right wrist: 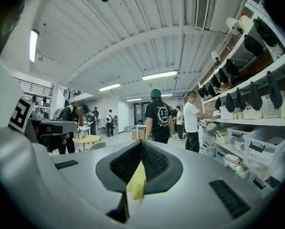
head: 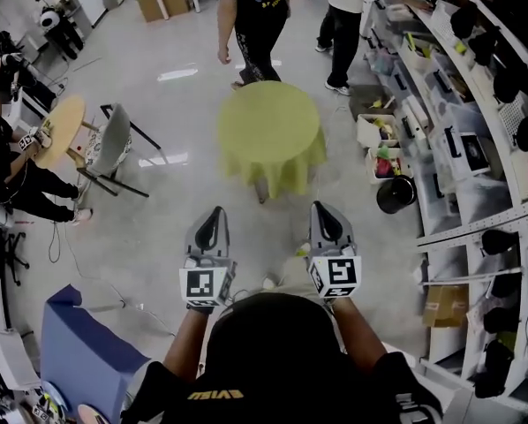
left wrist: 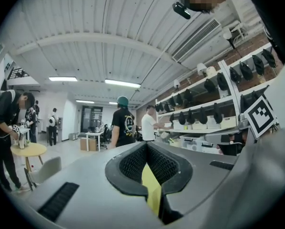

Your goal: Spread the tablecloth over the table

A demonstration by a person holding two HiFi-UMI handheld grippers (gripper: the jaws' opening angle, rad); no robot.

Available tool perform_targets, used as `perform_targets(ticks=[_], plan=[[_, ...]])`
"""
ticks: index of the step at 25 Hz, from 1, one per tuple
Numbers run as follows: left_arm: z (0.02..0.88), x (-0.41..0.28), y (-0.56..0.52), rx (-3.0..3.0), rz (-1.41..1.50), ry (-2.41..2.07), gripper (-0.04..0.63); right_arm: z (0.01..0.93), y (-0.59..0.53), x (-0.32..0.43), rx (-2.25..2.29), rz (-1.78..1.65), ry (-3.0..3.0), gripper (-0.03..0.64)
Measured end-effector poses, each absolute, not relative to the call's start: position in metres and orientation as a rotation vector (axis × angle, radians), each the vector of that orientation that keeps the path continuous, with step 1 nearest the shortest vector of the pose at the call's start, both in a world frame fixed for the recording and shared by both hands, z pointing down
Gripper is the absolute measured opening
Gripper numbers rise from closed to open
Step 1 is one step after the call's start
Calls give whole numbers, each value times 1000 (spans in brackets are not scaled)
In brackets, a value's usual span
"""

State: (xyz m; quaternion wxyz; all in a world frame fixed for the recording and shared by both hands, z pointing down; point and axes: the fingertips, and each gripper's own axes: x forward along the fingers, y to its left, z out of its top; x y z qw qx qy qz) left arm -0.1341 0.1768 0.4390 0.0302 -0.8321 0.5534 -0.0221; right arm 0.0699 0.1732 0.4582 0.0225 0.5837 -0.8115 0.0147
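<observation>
Glossy grey floor (head: 158,228) runs between shelving (head: 476,148) on the right and a small wooden side table (head: 63,126) with a chair (head: 109,144) on the left. Mid-room, the yellow-green tablecloth (head: 271,135) already lies over the round table (head: 262,194). It covers the whole top and hangs past the edge on every side, in folds along the near edge. Two people, one in black (head: 255,16) and one in a white top (head: 342,25), stand beyond the table's far edge. The left gripper (head: 217,212) and right gripper (head: 320,208) are held level, side by side, short of the table and apart from the cloth. Each has its jaws pressed together on nothing, with only a sliver of yellow showing through the notch.
</observation>
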Motion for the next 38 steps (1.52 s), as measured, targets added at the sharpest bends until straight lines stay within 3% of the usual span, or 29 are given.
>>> perform_targets(ticks=[38], plan=[[444,-158,167,-2591,-50,1711,17,451,168,62,1722,-40,-2452,0]])
